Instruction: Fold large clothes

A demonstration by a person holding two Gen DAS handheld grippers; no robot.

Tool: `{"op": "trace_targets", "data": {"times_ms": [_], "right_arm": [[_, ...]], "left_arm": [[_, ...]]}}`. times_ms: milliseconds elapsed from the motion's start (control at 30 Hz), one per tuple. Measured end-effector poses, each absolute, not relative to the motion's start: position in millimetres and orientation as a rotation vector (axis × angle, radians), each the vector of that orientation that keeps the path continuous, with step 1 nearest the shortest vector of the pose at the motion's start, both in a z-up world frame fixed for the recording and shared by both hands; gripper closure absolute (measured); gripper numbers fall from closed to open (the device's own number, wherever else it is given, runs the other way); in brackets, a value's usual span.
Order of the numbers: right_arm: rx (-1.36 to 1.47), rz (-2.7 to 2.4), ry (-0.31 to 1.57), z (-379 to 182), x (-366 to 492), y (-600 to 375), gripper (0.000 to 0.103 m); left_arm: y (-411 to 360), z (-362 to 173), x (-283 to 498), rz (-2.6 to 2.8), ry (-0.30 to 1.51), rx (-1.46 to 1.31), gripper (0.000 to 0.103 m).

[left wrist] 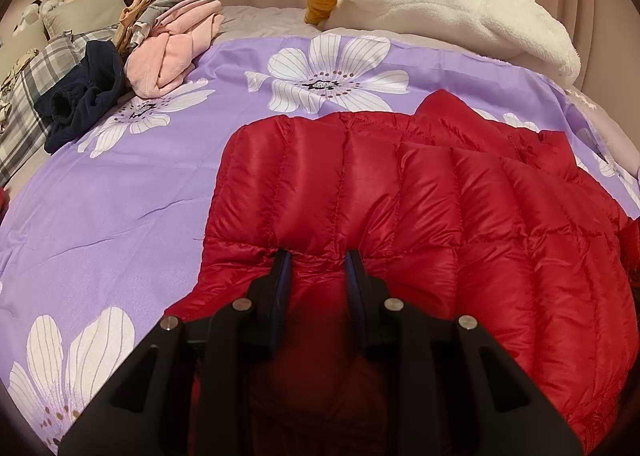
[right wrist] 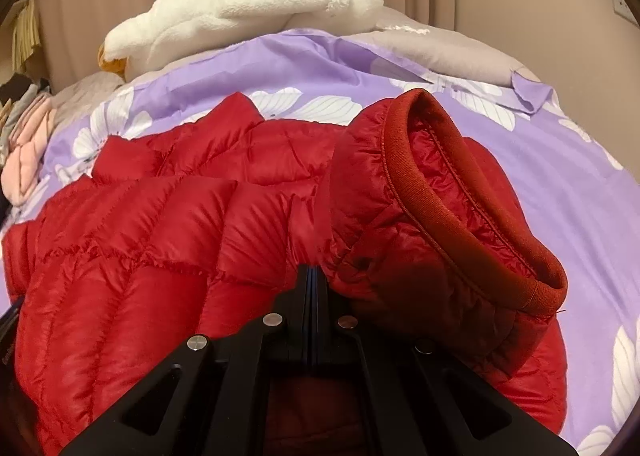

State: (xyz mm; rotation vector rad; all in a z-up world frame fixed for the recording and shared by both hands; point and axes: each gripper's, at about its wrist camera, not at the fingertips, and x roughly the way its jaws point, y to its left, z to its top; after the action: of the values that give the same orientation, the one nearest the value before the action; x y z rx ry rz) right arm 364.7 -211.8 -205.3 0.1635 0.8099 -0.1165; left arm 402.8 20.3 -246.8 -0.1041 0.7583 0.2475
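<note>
A red quilted down jacket [left wrist: 400,191] lies on a purple flowered bedspread [left wrist: 120,215]. My left gripper [left wrist: 318,256] is partly open, with a bunch of the jacket's fabric between its fingers near the lower left edge. In the right wrist view the jacket [right wrist: 160,223] fills the middle. My right gripper [right wrist: 312,276] is shut on a fold of the jacket next to the sleeve. The sleeve's ribbed cuff [right wrist: 460,199] stands up and curls open just right of the fingers.
A pile of pink, grey and navy clothes [left wrist: 160,43] sits at the back left beside plaid pillows [left wrist: 24,95]. A white fluffy garment [left wrist: 460,11] lies at the back right, also in the right wrist view [right wrist: 248,7]. Curtains hang behind the bed.
</note>
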Motion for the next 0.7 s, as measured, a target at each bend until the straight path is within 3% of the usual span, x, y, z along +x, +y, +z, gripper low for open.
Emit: {"op": "trace_targets", "data": {"times_ms": [533, 667, 700], "right_arm": [[0.198, -0.100, 0.805, -204.8, 364.5, -216.9, 0.103], [0.264, -0.059, 0.811, -198.8, 357.4, -227.1, 0.103], [0.274, -0.043, 0.826, -195.7, 354.5, -229.7, 0.103]], "left_arm": [[20.7, -246.6, 403.2, 0.242, 0.758, -0.122, 0.074], [35.7, -241.6, 395.6, 0.203, 0.755, -0.217, 0.067], [40.7, -237.9, 391.7, 0.190, 0.764, -0.238, 0.060]]}}
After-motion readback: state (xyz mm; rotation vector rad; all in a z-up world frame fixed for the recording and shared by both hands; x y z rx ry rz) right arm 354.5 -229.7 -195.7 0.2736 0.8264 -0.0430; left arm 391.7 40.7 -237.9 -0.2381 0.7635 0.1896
